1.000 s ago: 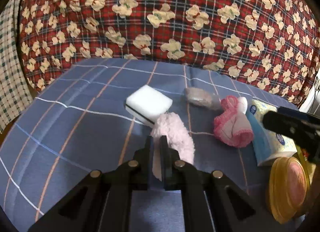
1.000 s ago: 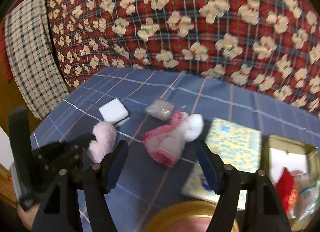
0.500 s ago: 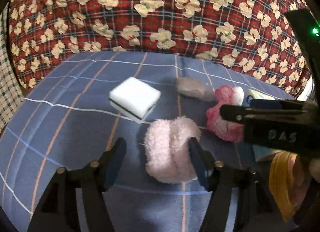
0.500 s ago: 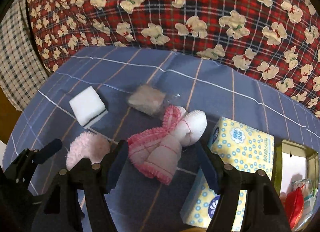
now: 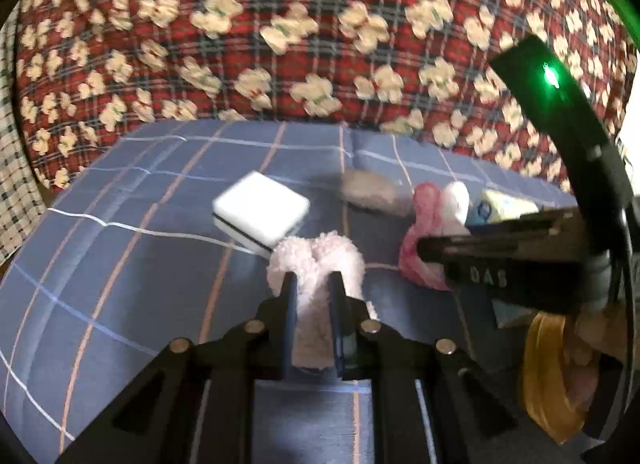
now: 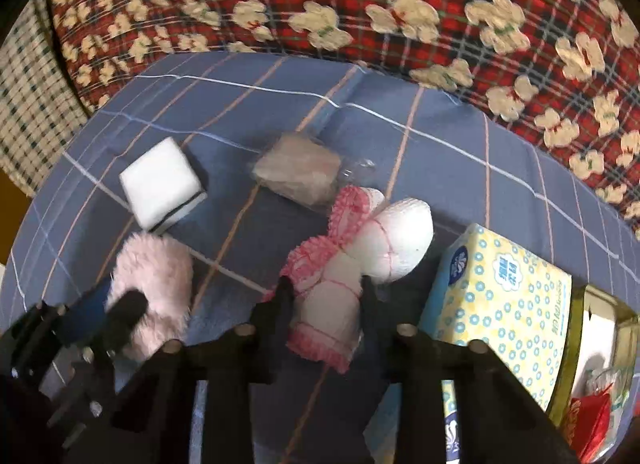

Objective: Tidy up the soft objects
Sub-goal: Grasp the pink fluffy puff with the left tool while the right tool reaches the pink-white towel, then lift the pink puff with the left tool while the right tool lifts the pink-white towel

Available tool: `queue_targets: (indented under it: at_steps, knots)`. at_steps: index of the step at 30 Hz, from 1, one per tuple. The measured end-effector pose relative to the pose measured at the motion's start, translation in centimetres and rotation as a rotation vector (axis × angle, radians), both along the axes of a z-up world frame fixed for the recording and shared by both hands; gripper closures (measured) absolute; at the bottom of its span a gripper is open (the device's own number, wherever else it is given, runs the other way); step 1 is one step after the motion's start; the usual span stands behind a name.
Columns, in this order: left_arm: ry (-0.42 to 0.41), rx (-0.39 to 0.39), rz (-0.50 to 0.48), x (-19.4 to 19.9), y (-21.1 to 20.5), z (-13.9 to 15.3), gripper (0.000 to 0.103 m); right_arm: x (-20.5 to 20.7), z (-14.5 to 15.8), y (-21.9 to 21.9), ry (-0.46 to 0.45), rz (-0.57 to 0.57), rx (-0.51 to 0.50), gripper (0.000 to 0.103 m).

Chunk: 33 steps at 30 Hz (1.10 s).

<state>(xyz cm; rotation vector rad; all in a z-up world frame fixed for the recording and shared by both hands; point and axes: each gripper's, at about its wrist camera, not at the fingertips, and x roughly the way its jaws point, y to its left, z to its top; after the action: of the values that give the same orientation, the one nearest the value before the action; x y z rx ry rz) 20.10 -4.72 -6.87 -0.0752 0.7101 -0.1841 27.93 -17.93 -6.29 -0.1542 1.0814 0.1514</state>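
Note:
A fluffy pale pink sock point(image 5: 316, 264) lies on the blue plaid cloth point(image 5: 120, 264). My left gripper point(image 5: 313, 284) is shut on it, and the fluff bulges past the fingertips; it also shows in the right wrist view point(image 6: 154, 280). A pink-and-white frilly sock bundle point(image 6: 344, 272) lies to its right. My right gripper point(image 6: 323, 290) has closed on its lower part. A white sponge block point(image 6: 160, 182) and a grey wrapped pad point(image 6: 298, 168) lie farther back.
A yellow-and-blue tissue box point(image 6: 504, 296) lies right of the frilly bundle. A gold tin point(image 6: 600, 344) with red items stands at the far right. A red quilt with a bear pattern point(image 6: 360, 4) rises behind the cloth.
My left gripper opened, then closed again on the fluffy pink sock. My right gripper moved forward and closed on the frilly bundle.

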Motion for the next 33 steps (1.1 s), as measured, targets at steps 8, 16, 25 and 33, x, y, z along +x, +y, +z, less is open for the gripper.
queue_targets:
  at_steps: [8,16,25,33]
  knots:
    - [-0.111,-0.030,0.093,-1.8,1.5,1.2,0.090,-3.2,1.7,1.3,-0.140,0.083,0.014,0.076]
    - [-0.181,-0.037,0.129,-3.0,1.7,1.9,0.090,-6.3,3.0,1.1,-0.264,0.121,0.055,0.076]
    - [-0.206,-0.046,0.110,-4.1,0.4,2.2,0.090,-10.8,4.8,0.0,-0.447,0.113,0.111,0.076]
    - [-0.222,-0.036,0.078,-4.8,-2.0,2.4,0.090,-12.8,4.2,-2.1,-0.501,0.073,0.133,0.076]
